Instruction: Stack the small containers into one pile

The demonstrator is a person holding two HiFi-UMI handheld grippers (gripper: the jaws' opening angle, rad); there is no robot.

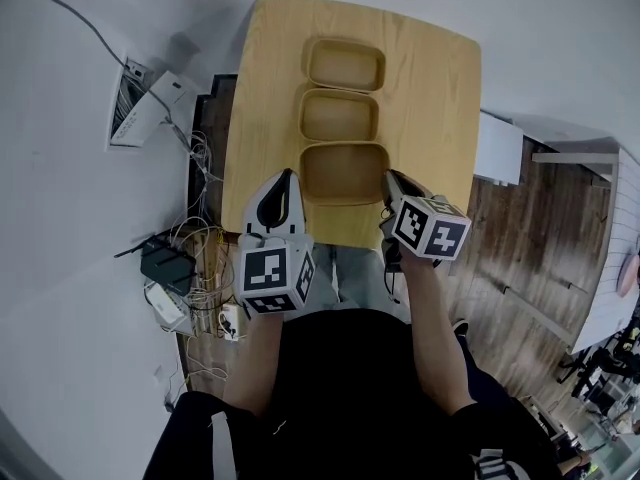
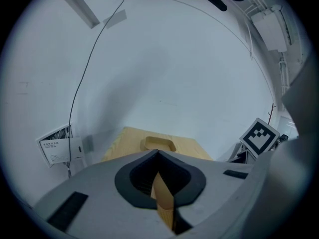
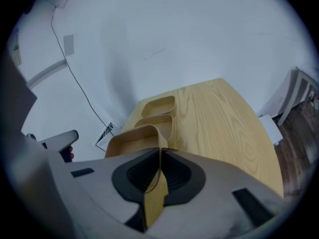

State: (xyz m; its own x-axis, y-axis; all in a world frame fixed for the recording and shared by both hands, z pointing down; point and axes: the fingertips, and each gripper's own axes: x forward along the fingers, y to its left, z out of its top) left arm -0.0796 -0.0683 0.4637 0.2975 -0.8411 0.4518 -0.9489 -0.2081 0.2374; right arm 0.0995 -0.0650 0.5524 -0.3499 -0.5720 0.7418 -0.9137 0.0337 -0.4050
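Note:
Three tan containers lie in a row on the wooden table (image 1: 430, 88): the far one (image 1: 345, 64), the middle one (image 1: 340, 116) and the near, largest one (image 1: 345, 173). My left gripper (image 1: 288, 182) is shut on the near container's left wall, which shows as a tan strip (image 2: 162, 199) between its jaws. My right gripper (image 1: 391, 184) is shut on the right wall (image 3: 154, 195) of the same container (image 3: 130, 139). Beyond it the middle container (image 3: 160, 124) and the far container (image 3: 159, 105) are in line. I cannot tell whether the near container rests on the table.
On the floor left of the table are a white box (image 1: 135, 103), a dark router (image 1: 165, 263) and tangled cables (image 1: 205, 288). A white shelf (image 1: 500, 148) stands off the table's right edge over wooden flooring. The right gripper's marker cube (image 2: 259, 136) shows in the left gripper view.

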